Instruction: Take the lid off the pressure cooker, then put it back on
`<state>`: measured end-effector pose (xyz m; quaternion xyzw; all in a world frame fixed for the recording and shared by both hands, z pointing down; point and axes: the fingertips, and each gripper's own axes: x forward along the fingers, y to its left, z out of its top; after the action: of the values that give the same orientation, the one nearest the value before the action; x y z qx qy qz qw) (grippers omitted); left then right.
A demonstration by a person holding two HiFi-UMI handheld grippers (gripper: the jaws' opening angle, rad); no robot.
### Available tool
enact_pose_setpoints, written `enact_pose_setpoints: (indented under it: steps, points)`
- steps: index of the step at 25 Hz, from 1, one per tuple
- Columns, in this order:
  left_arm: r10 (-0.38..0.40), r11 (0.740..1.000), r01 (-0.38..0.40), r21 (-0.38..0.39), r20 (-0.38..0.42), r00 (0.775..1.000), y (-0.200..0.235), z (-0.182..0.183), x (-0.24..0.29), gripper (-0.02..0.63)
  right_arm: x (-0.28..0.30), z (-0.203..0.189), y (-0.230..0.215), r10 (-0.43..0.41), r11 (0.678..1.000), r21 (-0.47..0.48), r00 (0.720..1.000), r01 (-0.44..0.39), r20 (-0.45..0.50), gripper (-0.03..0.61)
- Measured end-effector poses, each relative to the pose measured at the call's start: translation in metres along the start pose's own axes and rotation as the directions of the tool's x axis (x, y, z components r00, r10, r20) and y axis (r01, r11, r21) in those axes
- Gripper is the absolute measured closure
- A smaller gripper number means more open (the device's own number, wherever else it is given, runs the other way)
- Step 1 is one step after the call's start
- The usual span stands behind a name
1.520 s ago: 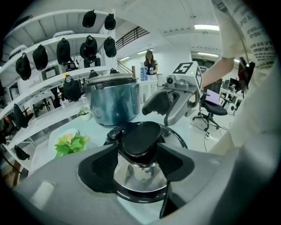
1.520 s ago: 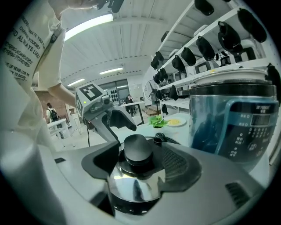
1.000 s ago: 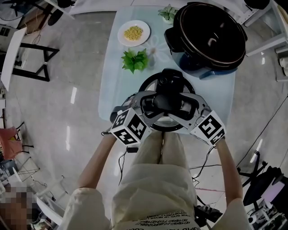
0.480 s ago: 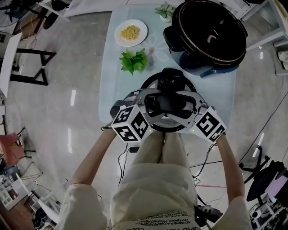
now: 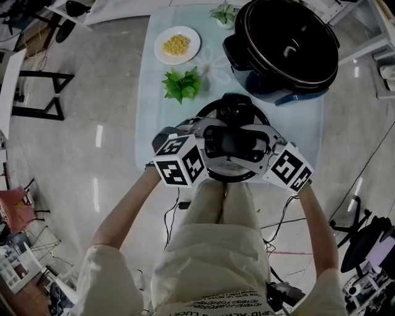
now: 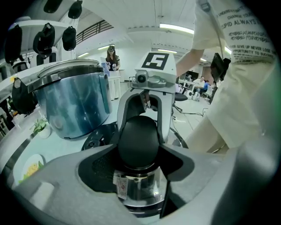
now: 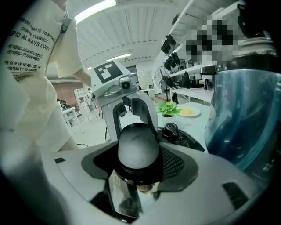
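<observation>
The round black pressure cooker lid (image 5: 213,111) hangs or lies near the table's front edge; I cannot tell whether it touches the table. Its black bar handle (image 5: 233,141) runs left to right. My left gripper (image 5: 207,141) is shut on the handle's left end (image 6: 138,140). From the opposite side, my right gripper (image 5: 263,144) is shut on the right end (image 7: 138,149). Each gripper view shows the other gripper facing it across the handle. The open cooker pot (image 5: 287,46), blue-bodied (image 6: 74,103), stands behind the lid at the back right.
On the pale table (image 5: 154,123) there are a white plate of yellow food (image 5: 177,44), a green leafy plant (image 5: 182,84) and a small potted plant (image 5: 225,13). The person's legs are right under the lid. Chairs, cables and a black stand lie on the surrounding floor.
The left gripper's marker cube has rolled and shifted slightly up and right. The lid, its handle and the right gripper stay almost where they were.
</observation>
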<state>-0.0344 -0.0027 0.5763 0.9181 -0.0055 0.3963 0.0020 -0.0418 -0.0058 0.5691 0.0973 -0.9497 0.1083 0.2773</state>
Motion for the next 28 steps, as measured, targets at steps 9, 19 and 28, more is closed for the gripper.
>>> enact_pose_setpoints:
  steps: [9, 19, 28]
  points:
    - [-0.02, 1.0, 0.019, -0.014, -0.022, 1.0, 0.0, 0.0, 0.001, 0.337, 0.0, 0.0, 0.0, 0.007, 1.0, 0.01, 1.0, -0.007, -0.014, 0.296]
    - [-0.014, 1.0, 0.014, 0.007, -0.076, 0.997, -0.002, 0.003, -0.001, 0.337, -0.003, 0.0, 0.002, 0.019, 0.999, 0.039, 0.999, -0.018, -0.047, 0.298]
    - [-0.004, 1.0, 0.005, 0.029, -0.068, 0.998, -0.003, 0.027, -0.02, 0.336, -0.023, 0.022, 0.006, 0.001, 1.0, 0.024, 0.998, 0.001, -0.06, 0.298]
